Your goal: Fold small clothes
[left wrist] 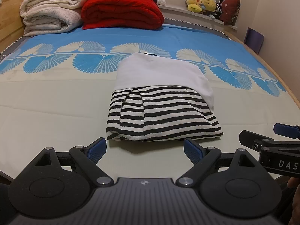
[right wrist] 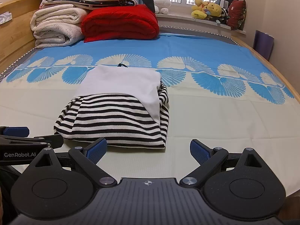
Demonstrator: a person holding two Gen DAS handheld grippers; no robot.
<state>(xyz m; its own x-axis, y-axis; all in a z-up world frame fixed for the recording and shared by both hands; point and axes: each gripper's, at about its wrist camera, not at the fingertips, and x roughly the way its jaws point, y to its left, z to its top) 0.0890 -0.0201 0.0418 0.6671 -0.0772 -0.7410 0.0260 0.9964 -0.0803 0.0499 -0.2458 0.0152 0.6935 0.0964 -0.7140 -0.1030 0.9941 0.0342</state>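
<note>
A small garment (left wrist: 161,101), white on top with black-and-white stripes below, lies folded into a compact rectangle on the bed; it also shows in the right wrist view (right wrist: 120,110). My left gripper (left wrist: 145,150) is open and empty, just in front of the garment's near edge. My right gripper (right wrist: 148,151) is open and empty, just in front of the garment's near right corner. The right gripper's fingers (left wrist: 285,130) show at the right edge of the left wrist view. The left gripper's fingers (right wrist: 16,131) show at the left edge of the right wrist view.
The bed has a cream and blue patterned sheet (left wrist: 56,103). A folded red quilt (left wrist: 121,12) and stacked white blankets (left wrist: 50,13) lie at the head. Plush toys (left wrist: 202,3) sit on the windowsill. The wooden bed edge (left wrist: 281,78) runs along the right.
</note>
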